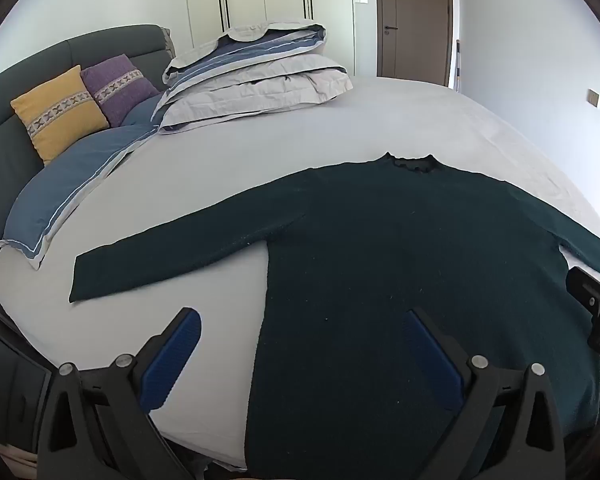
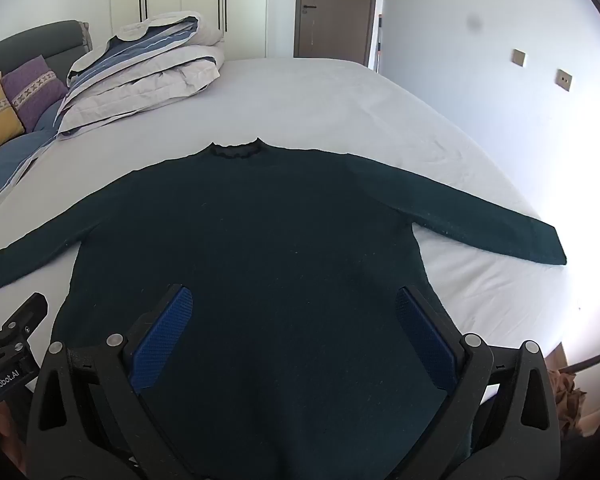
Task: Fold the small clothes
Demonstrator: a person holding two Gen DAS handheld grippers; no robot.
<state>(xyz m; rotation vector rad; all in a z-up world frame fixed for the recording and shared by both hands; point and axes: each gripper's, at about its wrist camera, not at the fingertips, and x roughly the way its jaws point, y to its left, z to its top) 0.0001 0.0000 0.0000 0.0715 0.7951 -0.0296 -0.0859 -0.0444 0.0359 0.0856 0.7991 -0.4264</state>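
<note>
Left gripper: jaws spread wide, nothing between the blue pads, poised above the sweater's lower left side edge, one pad over the bare sheet and one over the knit. Right gripper: jaws likewise spread and empty, hovering over the lower body of the garment.

Dark green sweater: laid flat on the bed's white sheet, neck pointing away from the cameras, hem toward the near edge of the bed. Both sleeves stretched out sideways, the left sleeve and the right sleeve each lying straight with no overlap on the body.

Progress, as judged: spreading looks finished; no fold has been made. Sleeves still to be brought in over the body, then the body doubled. Essentially the whole folding remains.

Elsewhere on the bed, well apart from the sweater: folded duvet, yellow cushion, purple cushion against the headboard.
</note>
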